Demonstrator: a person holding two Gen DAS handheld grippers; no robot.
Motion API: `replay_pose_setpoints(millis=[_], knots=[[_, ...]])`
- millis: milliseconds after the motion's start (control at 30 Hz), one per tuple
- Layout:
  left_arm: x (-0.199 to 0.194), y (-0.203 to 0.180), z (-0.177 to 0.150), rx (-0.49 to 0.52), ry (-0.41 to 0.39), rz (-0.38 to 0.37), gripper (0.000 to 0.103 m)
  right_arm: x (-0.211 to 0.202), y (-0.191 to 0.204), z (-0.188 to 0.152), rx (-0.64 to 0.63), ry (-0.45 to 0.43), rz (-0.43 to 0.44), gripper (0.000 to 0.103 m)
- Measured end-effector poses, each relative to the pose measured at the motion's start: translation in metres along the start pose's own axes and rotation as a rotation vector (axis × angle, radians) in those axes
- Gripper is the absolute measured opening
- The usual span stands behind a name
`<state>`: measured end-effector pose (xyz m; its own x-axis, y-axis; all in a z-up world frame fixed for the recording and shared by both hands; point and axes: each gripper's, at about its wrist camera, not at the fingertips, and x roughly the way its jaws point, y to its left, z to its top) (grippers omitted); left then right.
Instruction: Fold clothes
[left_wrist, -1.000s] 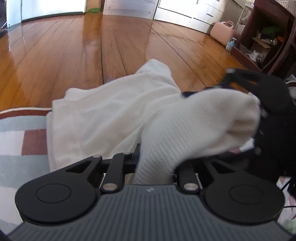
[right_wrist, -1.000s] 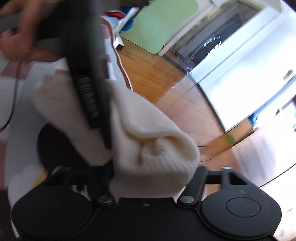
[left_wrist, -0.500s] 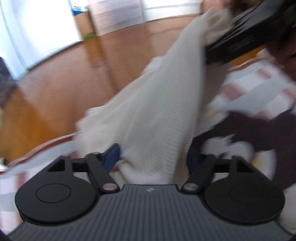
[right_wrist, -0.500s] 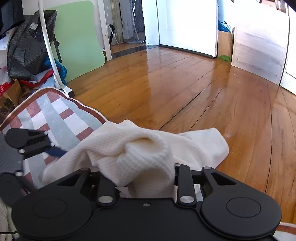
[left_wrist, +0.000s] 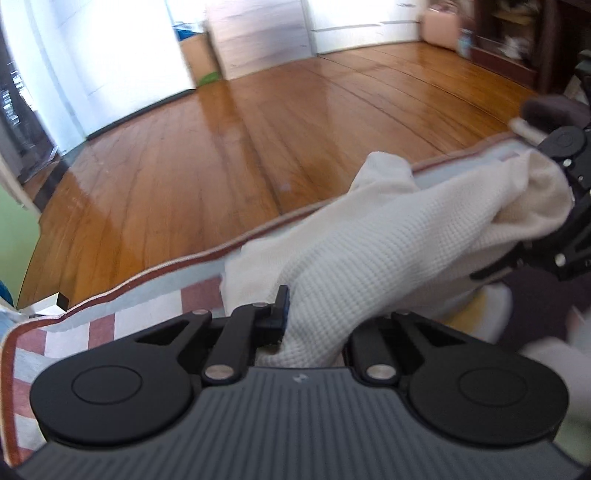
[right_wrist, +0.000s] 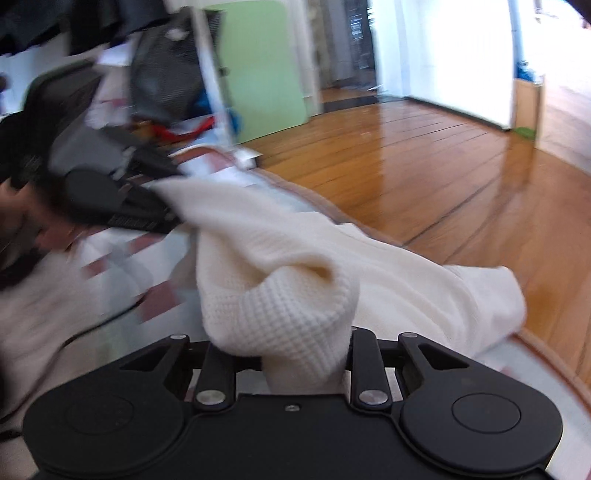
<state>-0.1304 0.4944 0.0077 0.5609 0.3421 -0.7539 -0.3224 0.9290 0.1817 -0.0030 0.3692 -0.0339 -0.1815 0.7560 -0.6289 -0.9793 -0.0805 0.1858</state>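
Both claws hold the same piece of clothing, so the main risk is in how the two move together. The left claw is pinching one end of the white waffle-knit garment, and the right claw is pinching another bunched part of the same garment. If the claws pull apart too strongly, the cloth can slip out of one of them, because each grip is on a thick, rolled bundle and not on a flat edge. If they come too near to each other, the hanging middle part can fall in a heap and any fold line will be lost. The pictures are also blurred, so I judge the movement is quick; a quick swing can throw the free end away from the mat.

The garment is cream white with a small square waffle texture, soft and rather thick. In the left wrist view it stretches from the claw at 6 o'clock up toward 2 o'clock, where the right claw meets it. A loose end reaches over the border of the striped mat, toward the wooden floor. In the right wrist view the left claw holds the cloth at about 10 o'clock, and the free end lies at 3 o'clock near the mat's edge. It is crumpled, not flat; how far the folding has come I cannot tell.
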Motion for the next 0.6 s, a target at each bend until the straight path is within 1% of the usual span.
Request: replay_pose_setpoints(millis=[167, 200, 233, 267, 300, 367, 433, 467, 500, 533, 600], knots=[[0.007, -0.009, -0.002, 0.012, 0.062, -0.072, 0.013, -0.011, 0.002, -0.021, 0.092, 0.022, 0.025, 0.029], [0.015, -0.009, 0.000, 0.004, 0.077, -0.075, 0.013, -0.013, 0.002, -0.025, 0.110, 0.026, 0.030, 0.029], [0.028, -0.009, 0.003, -0.013, 0.093, -0.071, 0.013, -0.013, -0.001, -0.028, 0.143, 0.027, 0.033, 0.028], [0.041, -0.005, 0.008, -0.031, 0.107, -0.068, 0.014, -0.009, -0.018, -0.028, 0.226, 0.020, 0.031, 0.028], [0.053, 0.001, 0.016, -0.048, 0.113, -0.064, 0.018, -0.004, -0.037, -0.027, 0.326, 0.010, 0.037, 0.028], [0.073, 0.009, 0.030, -0.063, 0.113, -0.070, 0.022, 0.005, -0.074, -0.027, 0.527, -0.009, 0.036, 0.028], [0.099, 0.020, 0.034, -0.120, 0.130, -0.068, 0.028, 0.016, -0.104, -0.029, 0.678, -0.014, 0.023, 0.029], [0.113, 0.026, 0.035, -0.154, 0.141, -0.065, 0.038, 0.023, -0.116, -0.031, 0.733, -0.012, 0.011, 0.028], [0.127, 0.032, 0.036, -0.188, 0.152, -0.062, 0.048, 0.031, -0.125, -0.033, 0.760, -0.004, -0.011, 0.028], [0.138, 0.038, 0.032, -0.232, 0.155, -0.067, 0.051, 0.038, -0.132, -0.035, 0.784, 0.005, -0.031, 0.029], [0.153, 0.049, 0.019, -0.325, 0.154, -0.098, 0.052, 0.046, -0.139, -0.041, 0.821, 0.020, -0.055, 0.030]])
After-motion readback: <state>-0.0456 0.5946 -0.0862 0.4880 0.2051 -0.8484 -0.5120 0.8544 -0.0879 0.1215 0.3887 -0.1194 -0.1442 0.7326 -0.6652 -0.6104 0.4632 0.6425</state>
